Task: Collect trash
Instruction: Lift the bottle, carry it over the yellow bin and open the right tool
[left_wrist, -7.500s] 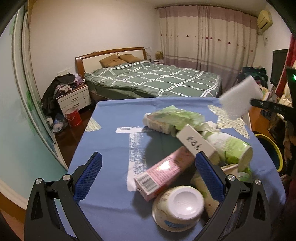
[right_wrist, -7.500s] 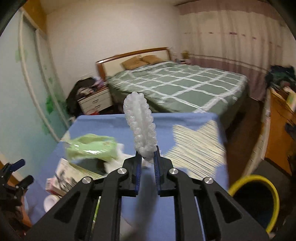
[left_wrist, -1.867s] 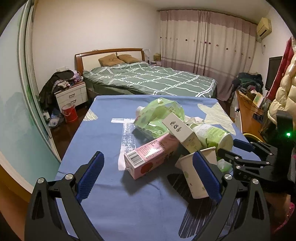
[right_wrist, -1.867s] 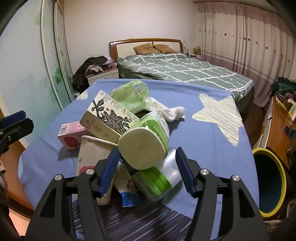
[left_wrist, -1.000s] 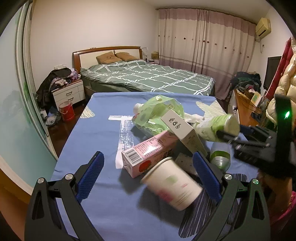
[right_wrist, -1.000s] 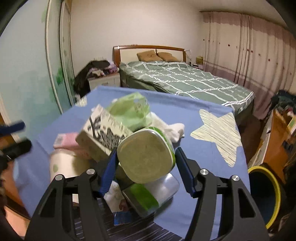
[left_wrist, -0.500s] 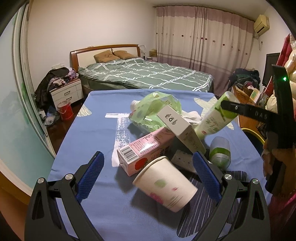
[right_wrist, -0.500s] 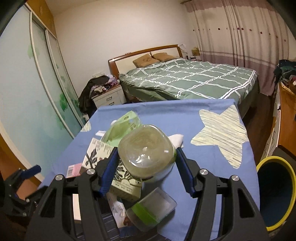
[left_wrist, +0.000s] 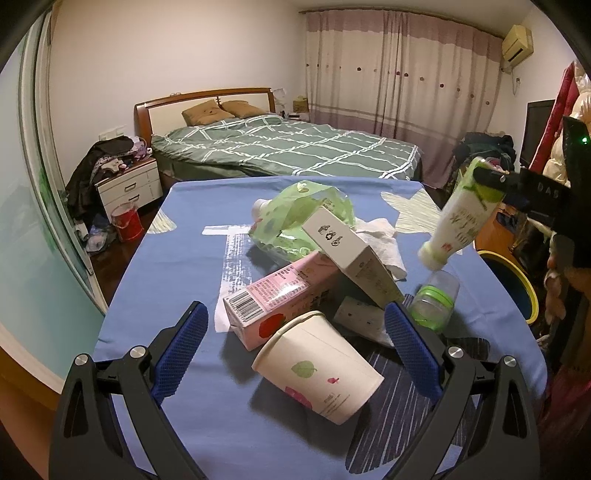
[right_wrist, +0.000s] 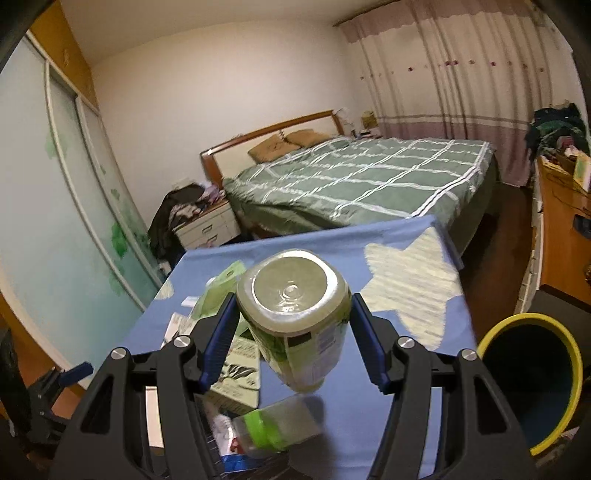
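One item has left the heap: the green-and-white bottle (right_wrist: 295, 317) that lay among the trash a second ago is now lifted clear of the table (left_wrist: 177, 236), clenched across its body by the right tongs (right_wrist: 293, 332), base toward the camera and neck angled down. In the left wrist view it hangs above and to the right of the heap, between the heap and the yellow-rimmed bin (right_wrist: 532, 384), which stands on the floor off the table's right edge. That puts the carry under way; the drop into the bin is judged to be the next step. The paper cup (left_wrist: 317, 365), upright before, now lies on its side at the near edge of the heap, beside the pink carton (left_wrist: 280, 295). The left tongs (left_wrist: 295, 347) hang spread wide and empty, just short of the cup.
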